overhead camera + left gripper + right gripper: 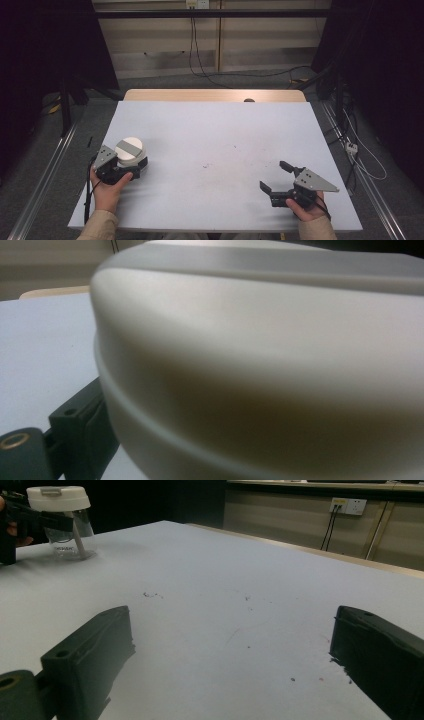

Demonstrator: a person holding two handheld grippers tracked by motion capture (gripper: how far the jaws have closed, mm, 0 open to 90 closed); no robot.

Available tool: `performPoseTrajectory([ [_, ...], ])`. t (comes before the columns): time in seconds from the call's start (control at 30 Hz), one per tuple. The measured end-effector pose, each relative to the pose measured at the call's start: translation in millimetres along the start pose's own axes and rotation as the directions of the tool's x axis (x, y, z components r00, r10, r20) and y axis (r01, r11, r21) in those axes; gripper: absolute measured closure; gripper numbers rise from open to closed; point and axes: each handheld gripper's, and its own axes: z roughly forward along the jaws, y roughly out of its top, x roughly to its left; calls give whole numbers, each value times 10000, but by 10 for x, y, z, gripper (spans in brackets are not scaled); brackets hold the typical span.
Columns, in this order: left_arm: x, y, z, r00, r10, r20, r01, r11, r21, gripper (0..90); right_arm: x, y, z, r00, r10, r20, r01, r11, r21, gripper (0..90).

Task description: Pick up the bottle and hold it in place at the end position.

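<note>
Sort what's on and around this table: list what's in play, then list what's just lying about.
In play:
- clear jar with white lid
- left gripper, jaws around the jar
- right gripper, open, apart

Lying about:
- cables on floor
- power strip

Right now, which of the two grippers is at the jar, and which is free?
The left gripper is at the white-lidded jar, its jaws around it. The right gripper is free, jaws wide apart over the bare table.
</note>
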Motion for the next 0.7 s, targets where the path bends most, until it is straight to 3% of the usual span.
performPoseTrajectory([
  [0.43,-50,19,66,9997,225,104,-223,9994,-254,128,-1,-2,3,10000,22,-11,-22,10000,7,31],
  [0.7,-25,19,61,9996,268,-35,-269,9992,-294,179,0,-1,9,10000,28,-33,-28,10000,-2,32],
])
